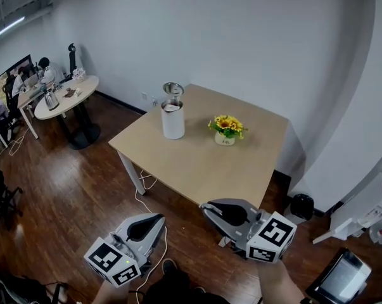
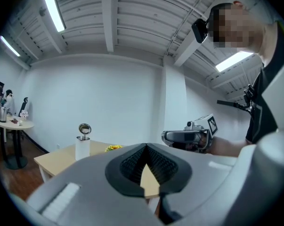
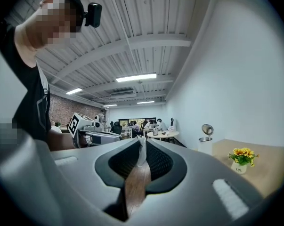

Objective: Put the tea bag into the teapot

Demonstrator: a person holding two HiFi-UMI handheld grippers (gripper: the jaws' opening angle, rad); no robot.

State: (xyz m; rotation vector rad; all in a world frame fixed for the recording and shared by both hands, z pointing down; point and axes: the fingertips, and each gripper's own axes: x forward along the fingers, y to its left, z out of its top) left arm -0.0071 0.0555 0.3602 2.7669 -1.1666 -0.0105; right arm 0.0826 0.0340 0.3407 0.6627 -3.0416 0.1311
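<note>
Tea bag [image 3: 141,155] lies lengthwise along the right claw [image 3: 142,140] pinching it; left claw [image 2: 146,146] closed, empty.

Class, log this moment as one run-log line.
left gripper: shut, empty | right gripper: shut on tea bag | teapot: on table, lid up | both short of table

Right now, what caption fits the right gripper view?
Right gripper pinching a tea bag, teapot and sunflowers on the table.

Bright, even light falls from long white ceiling strip lights [image 2: 52,6], shadows stay soft, and every view bows strongly toward dark, rounded corners.
</note>
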